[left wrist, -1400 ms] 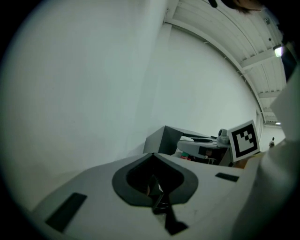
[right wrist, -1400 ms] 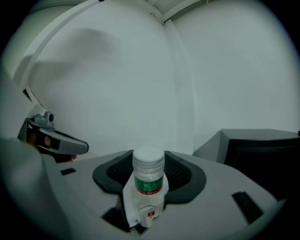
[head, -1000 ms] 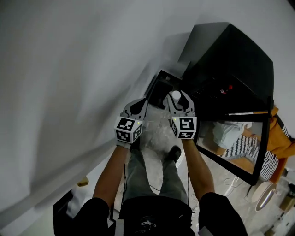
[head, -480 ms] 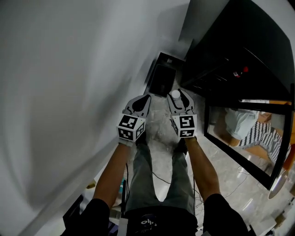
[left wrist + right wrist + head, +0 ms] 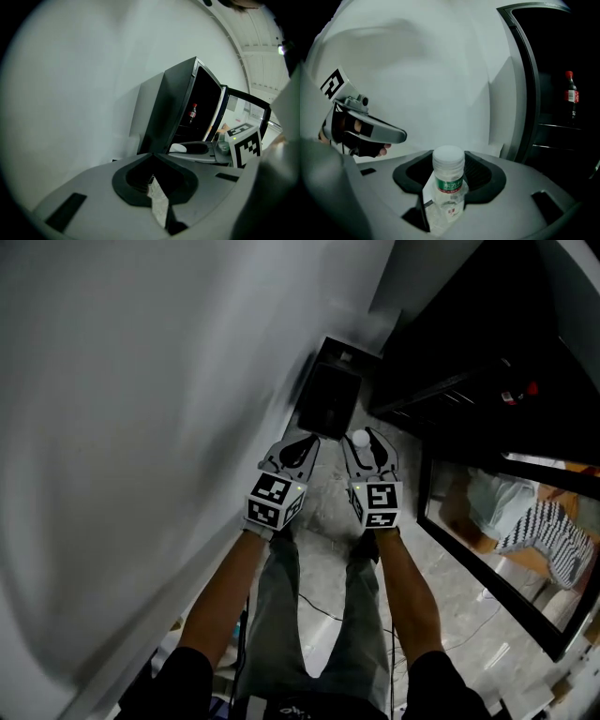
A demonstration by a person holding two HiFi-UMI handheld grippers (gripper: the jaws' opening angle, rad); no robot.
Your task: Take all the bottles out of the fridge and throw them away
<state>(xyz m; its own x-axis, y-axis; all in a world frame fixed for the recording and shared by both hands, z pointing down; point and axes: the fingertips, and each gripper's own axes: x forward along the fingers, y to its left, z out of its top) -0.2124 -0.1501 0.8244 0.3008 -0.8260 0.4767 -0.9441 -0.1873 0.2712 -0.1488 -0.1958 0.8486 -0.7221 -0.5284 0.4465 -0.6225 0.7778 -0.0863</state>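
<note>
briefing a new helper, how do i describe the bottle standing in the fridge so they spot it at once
Find the tall black fridge standing open by the white wall. On a shelf inside stands a small dark bottle with a red label. Its red cap sets it apart from the white-capped clear plastic bottle gripped in the right tool.

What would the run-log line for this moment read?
right claw: shut on water bottle | left claw: shut, empty | fridge: open, red-labelled bottle on shelf | black bin: on floor ahead

white wall (image 5: 141, 409), pale marbled floor (image 5: 459, 587), dim light
</note>
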